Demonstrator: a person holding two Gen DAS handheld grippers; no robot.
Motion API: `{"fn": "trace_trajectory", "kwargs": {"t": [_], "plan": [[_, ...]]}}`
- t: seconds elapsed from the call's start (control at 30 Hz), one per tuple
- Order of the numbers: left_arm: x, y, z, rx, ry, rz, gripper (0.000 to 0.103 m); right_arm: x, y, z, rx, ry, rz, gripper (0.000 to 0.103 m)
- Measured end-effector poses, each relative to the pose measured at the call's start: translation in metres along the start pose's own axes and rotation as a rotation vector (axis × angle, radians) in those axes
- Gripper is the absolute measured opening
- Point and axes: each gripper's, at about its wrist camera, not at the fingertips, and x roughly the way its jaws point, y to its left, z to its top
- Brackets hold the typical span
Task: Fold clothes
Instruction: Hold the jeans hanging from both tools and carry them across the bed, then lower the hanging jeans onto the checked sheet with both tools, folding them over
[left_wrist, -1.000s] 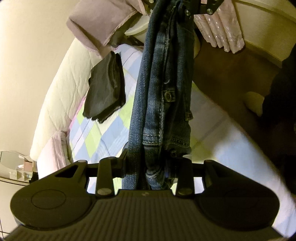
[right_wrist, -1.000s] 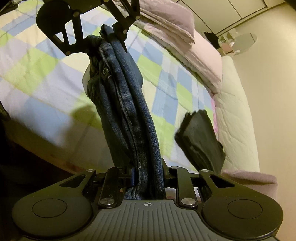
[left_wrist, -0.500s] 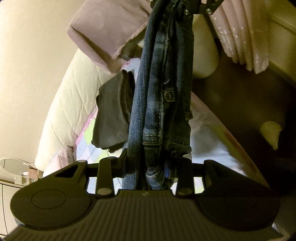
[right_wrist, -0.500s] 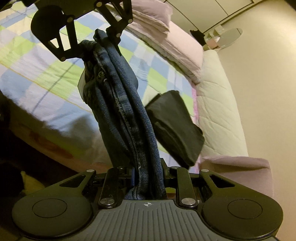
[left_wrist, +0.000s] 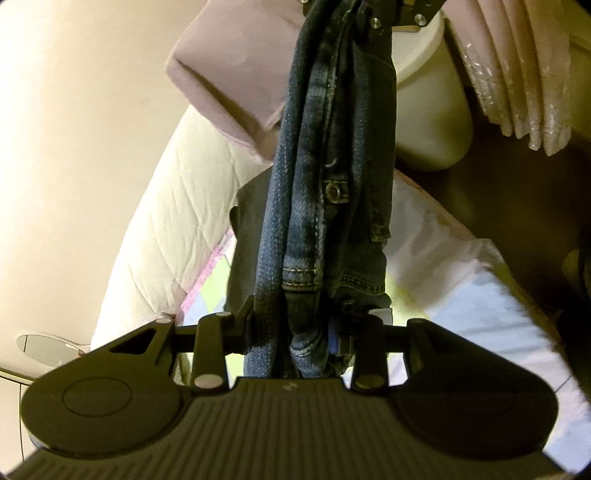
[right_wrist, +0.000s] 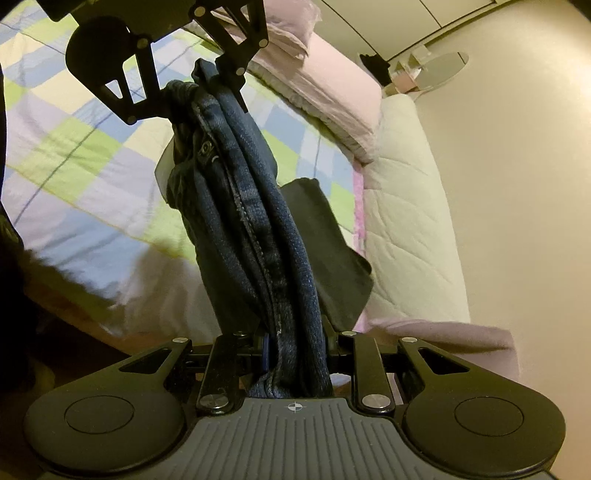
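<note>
Bed has slid lower; both grippers clamp jeans.

Two grippers, the left gripper and the right gripper, are in view. One pair of jeans is stretched between them. One black folded garment lies near the bed's far edge. There is one bed with a checkered cover, and two pink pillows are stacked at its head.
</note>
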Motion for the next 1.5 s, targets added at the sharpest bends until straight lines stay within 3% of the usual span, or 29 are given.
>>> {"fn": "trace_trajectory", "kwargs": {"t": [0.3,0.47,0.67,0.9,1.07,1.27,1.3,1.43,1.5], "plan": [[0.02,0.041,-0.018,-0.035,0.013,0.06,0.033,0.033,-0.039,0.033,-0.071,-0.055,-0.014,0.022],[0.045,0.064,-0.014,-0.087,0.071,0.094,0.033,0.068,-0.073,0.041,-0.135,-0.112,-0.005,0.022],[0.1,0.102,0.013,-0.15,0.164,0.149,0.033,0.13,-0.129,0.038,-0.216,-0.205,0.014,0.022],[0.185,0.156,0.052,-0.257,0.308,0.249,0.033,0.231,-0.221,0.02,-0.335,-0.357,0.01,0.022],[0.245,0.133,0.065,-0.312,0.369,0.215,0.033,0.309,-0.239,-0.01,-0.387,-0.424,-0.003,0.022],[0.29,0.074,0.065,-0.312,0.397,0.09,0.035,0.425,-0.17,-0.076,-0.452,-0.258,0.218,0.023],[0.298,0.064,0.065,-0.312,0.402,0.069,0.034,0.438,-0.158,-0.088,-0.466,-0.234,0.254,0.028],[0.328,0.025,0.065,-0.312,0.42,-0.015,0.035,0.435,-0.162,-0.105,-0.418,-0.261,0.246,0.035],[0.327,0.032,0.062,-0.283,0.412,-0.045,0.035,0.431,-0.167,-0.104,-0.391,-0.258,0.257,0.036]]}}
